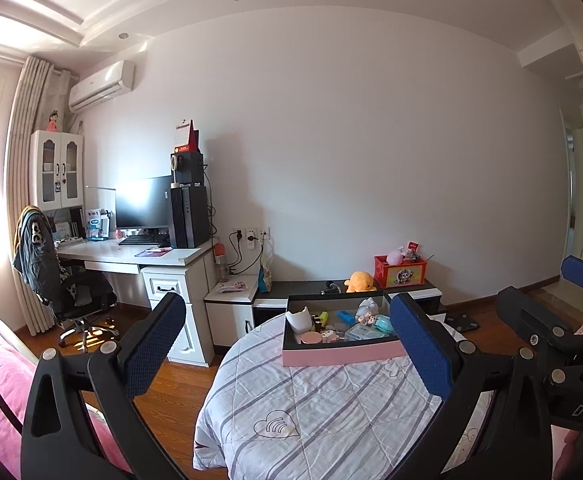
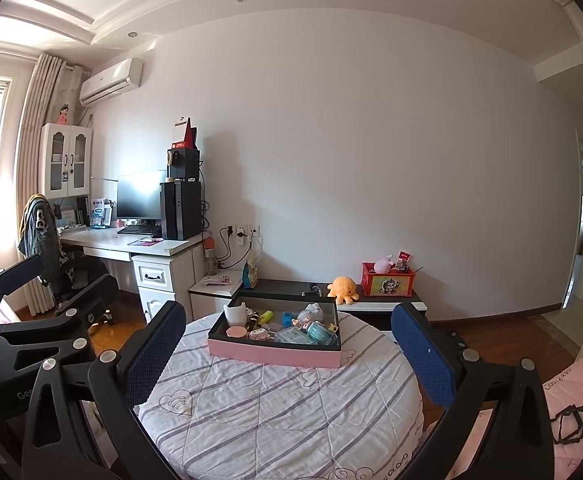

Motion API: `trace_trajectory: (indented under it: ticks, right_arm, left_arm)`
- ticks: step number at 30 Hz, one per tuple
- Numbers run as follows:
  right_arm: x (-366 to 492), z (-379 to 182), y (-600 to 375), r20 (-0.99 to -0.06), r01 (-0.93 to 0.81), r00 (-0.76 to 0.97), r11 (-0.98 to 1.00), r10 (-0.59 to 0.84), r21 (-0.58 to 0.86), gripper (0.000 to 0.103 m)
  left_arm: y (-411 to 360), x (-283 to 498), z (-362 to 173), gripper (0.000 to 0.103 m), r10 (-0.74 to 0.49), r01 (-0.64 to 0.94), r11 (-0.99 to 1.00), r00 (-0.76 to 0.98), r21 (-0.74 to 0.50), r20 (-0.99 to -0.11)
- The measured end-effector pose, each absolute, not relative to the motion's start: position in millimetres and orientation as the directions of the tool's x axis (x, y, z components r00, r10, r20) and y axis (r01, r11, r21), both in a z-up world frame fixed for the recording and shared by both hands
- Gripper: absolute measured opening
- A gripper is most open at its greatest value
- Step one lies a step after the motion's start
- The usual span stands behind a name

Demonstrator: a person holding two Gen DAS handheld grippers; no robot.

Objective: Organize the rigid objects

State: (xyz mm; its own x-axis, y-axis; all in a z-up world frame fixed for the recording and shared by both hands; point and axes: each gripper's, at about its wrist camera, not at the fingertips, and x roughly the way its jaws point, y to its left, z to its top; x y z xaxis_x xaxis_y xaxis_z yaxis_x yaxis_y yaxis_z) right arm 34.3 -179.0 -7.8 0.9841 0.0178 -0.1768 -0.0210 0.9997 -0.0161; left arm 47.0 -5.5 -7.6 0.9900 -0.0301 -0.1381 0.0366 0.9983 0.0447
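The pink tray (image 2: 274, 354) with dark inner walls sits on the far part of a round table (image 2: 275, 412) covered by a striped quilted cloth. Inside it lie small rigid things: a white cat-eared cup (image 2: 235, 314) at the left end, a round pink tin (image 2: 236, 333) just in front of it, a yellow-green clip (image 2: 266, 315), a small blue piece (image 2: 287, 317), a grey-haired figurine (image 2: 310, 313), a teal round case (image 2: 316, 331) and a clear flat box (image 2: 291, 336).

The left gripper (image 1: 287, 344) hovers above the near left of the table with its blue-padded fingers (image 1: 153, 340) wide apart and nothing between them. The right gripper (image 2: 287, 348) is held likewise on the near side, fingers (image 2: 423, 356) spread and holding nothing. Both are well apart from the tray.

Beyond the table, a low dark bench (image 2: 287, 286) along the wall carries an orange plush octopus (image 2: 342, 288) and a red crate (image 2: 387, 282). A white desk (image 2: 139, 244) with a monitor (image 2: 139, 196) stands to the left.
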Motion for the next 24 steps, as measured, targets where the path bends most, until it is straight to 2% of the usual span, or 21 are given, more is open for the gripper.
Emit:
trace_trajectory:
  ticks: [24]
  right_arm:
    - [35.9, -6.9, -178.3, -0.180, -0.019, 0.984, 1.000, 0.016, -0.019, 0.103]
  left_arm:
    - [-4.4, 46.3, -6.7, 0.103, -0.028, 0.035, 0.998, 0.990, 0.043, -0.140]
